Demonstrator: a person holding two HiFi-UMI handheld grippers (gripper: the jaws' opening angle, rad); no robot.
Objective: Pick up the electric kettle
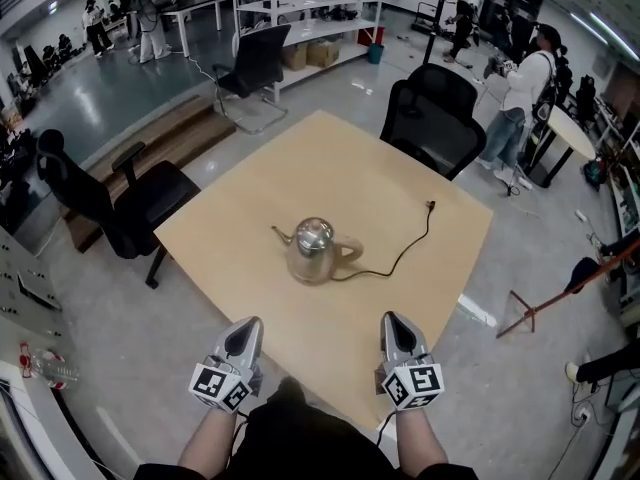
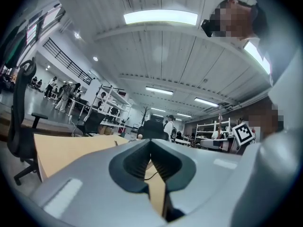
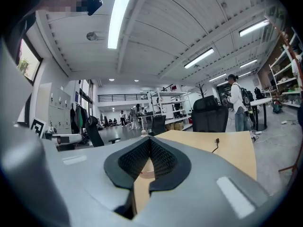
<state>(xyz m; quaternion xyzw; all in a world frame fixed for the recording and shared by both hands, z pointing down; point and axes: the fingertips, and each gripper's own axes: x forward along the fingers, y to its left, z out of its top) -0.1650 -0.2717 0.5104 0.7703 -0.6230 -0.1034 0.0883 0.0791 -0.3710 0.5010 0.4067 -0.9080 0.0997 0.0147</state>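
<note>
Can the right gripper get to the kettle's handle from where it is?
Probably yes: only bare table lies between the right gripper and the kettle, whose handle faces that side. Its jaws are shut, so they must open first.

Bright, even indoor light pours from ceiling strip lights, soft faint shadows on the table, small glints on the shiny kettle, strong fisheye bending, dark vignette at gripper-view edges

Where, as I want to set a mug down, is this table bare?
Bare: the far corner of the table beyond the kettle, the left side off its spout, and the near strip between kettle and table edge. Taken: the right side, where the cord runs from the kettle to its plug.
</note>
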